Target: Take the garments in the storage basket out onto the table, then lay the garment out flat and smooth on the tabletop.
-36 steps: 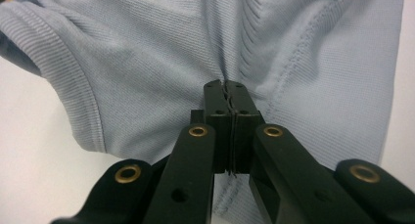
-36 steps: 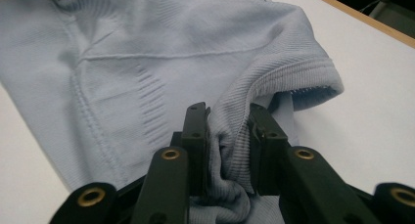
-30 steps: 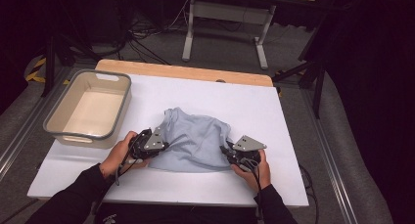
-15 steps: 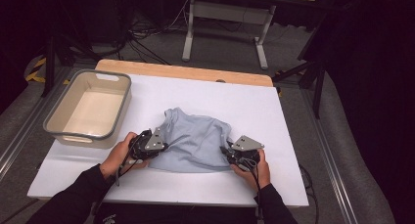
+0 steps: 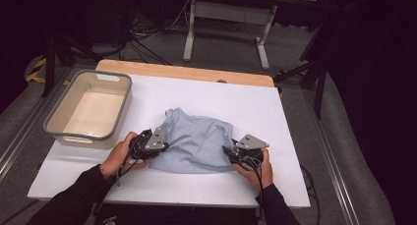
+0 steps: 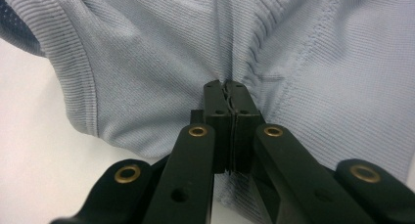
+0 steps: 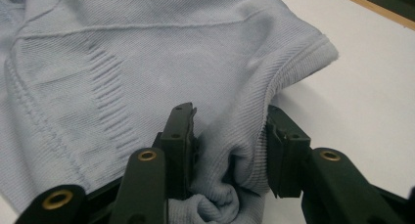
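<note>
under claw tips (image 6: 227, 94), pinched shirt fold (image 6: 254, 72)

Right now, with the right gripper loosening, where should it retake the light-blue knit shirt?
Take the ribbed hem fold at the light-blue knit shirt's right edge, coming in level from the right. That edge lies doubled and raised off the table, and the right gripper's opening jaws already straddle it.

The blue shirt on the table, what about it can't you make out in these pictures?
- High view: the blue shirt's near corners, hidden under the left tool and right tool.
- Left gripper view: the pinched cloth, hidden between the closed jaws.
- Right gripper view: the bunched hem, cut off by the bottom edge.
</note>
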`<move>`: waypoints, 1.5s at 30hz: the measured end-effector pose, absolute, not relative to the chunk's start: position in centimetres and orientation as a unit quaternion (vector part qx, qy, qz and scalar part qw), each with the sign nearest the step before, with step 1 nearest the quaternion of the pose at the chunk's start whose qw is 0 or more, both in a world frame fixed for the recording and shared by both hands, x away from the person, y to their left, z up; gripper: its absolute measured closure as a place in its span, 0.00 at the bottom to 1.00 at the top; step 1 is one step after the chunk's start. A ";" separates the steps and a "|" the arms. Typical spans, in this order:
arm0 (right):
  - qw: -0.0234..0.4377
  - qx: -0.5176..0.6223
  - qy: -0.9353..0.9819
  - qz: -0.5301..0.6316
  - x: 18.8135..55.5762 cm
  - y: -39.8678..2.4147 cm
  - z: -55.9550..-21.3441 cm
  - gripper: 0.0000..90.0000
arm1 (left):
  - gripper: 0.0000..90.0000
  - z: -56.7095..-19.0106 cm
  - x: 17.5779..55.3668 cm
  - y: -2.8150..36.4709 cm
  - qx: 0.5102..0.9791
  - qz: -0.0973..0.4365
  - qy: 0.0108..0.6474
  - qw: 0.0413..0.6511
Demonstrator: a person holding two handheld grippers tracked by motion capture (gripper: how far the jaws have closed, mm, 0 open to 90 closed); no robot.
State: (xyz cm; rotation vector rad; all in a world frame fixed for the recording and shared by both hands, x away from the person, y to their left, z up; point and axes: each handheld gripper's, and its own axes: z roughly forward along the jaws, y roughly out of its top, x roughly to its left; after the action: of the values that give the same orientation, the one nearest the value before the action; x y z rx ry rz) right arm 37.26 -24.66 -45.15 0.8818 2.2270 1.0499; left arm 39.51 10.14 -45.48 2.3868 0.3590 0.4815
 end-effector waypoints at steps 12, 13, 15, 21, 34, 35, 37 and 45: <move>0.273 0.319 0.814 0.400 37.2 -24.6 -44.6 0.59 | 0.99 -45.4 39.2 10.7 0.910 0.184 0.147 0.342; 0.275 0.319 0.814 0.401 37.2 -24.5 -44.6 0.59 | 0.99 -45.4 39.1 10.8 0.909 0.183 0.149 0.343; 0.273 0.316 0.816 0.400 37.3 -24.4 -44.6 0.60 | 0.99 -45.5 39.1 10.8 0.909 0.183 0.147 0.343; 0.274 0.312 0.820 0.395 37.4 -24.1 -44.6 0.60 | 0.99 -45.6 38.9 10.9 0.911 0.182 0.146 0.340; 0.284 0.323 0.800 0.419 37.4 -25.0 -43.7 0.52 | 0.99 -45.8 39.1 10.8 0.913 0.178 0.142 0.339; 0.283 0.323 0.800 0.420 37.4 -25.0 -43.8 0.52 | 0.99 -45.8 39.1 10.8 0.913 0.179 0.141 0.339; 0.281 0.326 0.798 0.421 37.5 -25.1 -43.7 0.52 | 0.99 -45.8 39.1 10.8 0.913 0.179 0.142 0.337; 0.285 0.332 0.769 0.465 37.9 -25.9 -41.2 0.47 | 0.99 -45.7 38.9 11.0 0.914 0.175 0.141 0.338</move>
State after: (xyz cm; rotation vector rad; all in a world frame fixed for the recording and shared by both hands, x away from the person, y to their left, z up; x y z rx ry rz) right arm 37.94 -25.94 -41.17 0.8891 2.0576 1.2433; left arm 38.92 10.99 -45.70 2.3817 0.3685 0.4551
